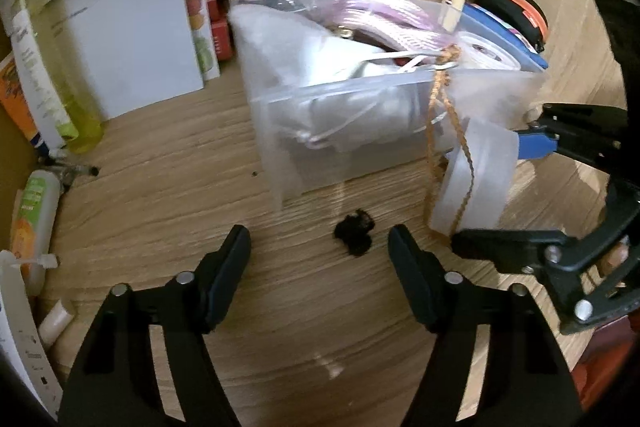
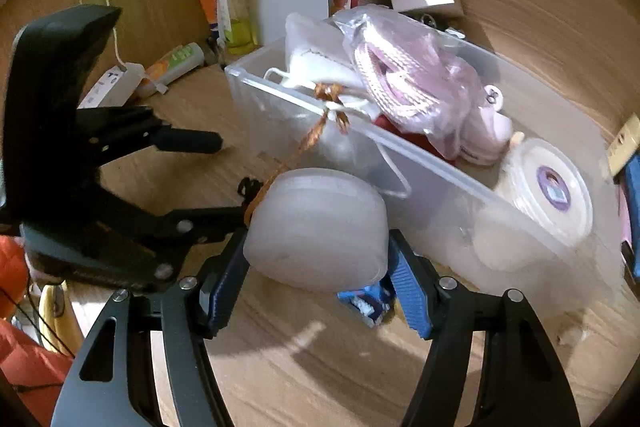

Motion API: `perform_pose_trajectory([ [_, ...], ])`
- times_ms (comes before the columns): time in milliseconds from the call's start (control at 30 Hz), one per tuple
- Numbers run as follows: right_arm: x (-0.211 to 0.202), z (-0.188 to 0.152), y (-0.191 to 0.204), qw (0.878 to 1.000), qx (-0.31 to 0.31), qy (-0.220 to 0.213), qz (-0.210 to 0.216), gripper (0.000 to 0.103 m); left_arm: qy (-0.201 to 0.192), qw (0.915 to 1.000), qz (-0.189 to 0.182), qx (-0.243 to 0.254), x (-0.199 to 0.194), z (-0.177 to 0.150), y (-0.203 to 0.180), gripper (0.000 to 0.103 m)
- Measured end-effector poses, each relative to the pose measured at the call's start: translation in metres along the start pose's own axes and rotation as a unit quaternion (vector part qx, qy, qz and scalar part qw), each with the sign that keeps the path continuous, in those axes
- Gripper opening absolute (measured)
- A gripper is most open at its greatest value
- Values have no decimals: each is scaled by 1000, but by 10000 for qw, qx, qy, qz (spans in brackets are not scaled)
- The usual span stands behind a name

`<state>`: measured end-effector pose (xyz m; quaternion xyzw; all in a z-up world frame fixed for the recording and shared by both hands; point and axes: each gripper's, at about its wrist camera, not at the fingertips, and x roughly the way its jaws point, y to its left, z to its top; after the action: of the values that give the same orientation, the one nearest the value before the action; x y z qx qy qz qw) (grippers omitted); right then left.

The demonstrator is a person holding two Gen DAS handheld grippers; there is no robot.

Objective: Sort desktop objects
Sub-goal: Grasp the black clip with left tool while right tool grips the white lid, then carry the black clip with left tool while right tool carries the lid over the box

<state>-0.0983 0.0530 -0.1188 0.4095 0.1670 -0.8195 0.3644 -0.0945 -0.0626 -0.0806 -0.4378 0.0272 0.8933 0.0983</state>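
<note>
Translucent round container [image 2: 318, 231], near the clear bin [image 2: 460, 187], we pinch in our right gripper [image 2: 320, 263]; left gripper [image 1: 320, 247] fingers spread over the black clump [image 1: 354, 231].

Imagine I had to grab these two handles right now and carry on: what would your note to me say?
Right gripper: blue pads closed on a round translucent container, held just outside the clear bin.
Left gripper: open, nothing in it, above a small black clump on the desk.
An orange braided cord hangs from the bin's rim down across the container; it may snag.
Done: bin already holds a pink cord bag and a white tub.
Left: place the container, pick up the clump; bottles and booklets remain at the back.
</note>
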Motion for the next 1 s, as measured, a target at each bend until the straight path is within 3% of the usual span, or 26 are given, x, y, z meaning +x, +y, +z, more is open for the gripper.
perform_pose_trajectory([
  [233,-19,-16,-10,9998,76,-103,-130,62,-42,9997,66,212,8,7,-13,40],
  [300,-21,-20,-13,9997,144,-110,-141,62,-59,9998,31,207,8,8,-13,27],
  [400,-24,-26,-20,9994,263,-110,-173,62,-74,9999,17,154,8,8,-11,19],
  [667,-28,-38,-36,9983,506,-82,-263,62,-153,9998,78,-35,5,7,-6,19],
  [1000,-58,-31,-42,9963,616,-542,-243,62,-627,9978,42,-232,-30,11,-2,19],
])
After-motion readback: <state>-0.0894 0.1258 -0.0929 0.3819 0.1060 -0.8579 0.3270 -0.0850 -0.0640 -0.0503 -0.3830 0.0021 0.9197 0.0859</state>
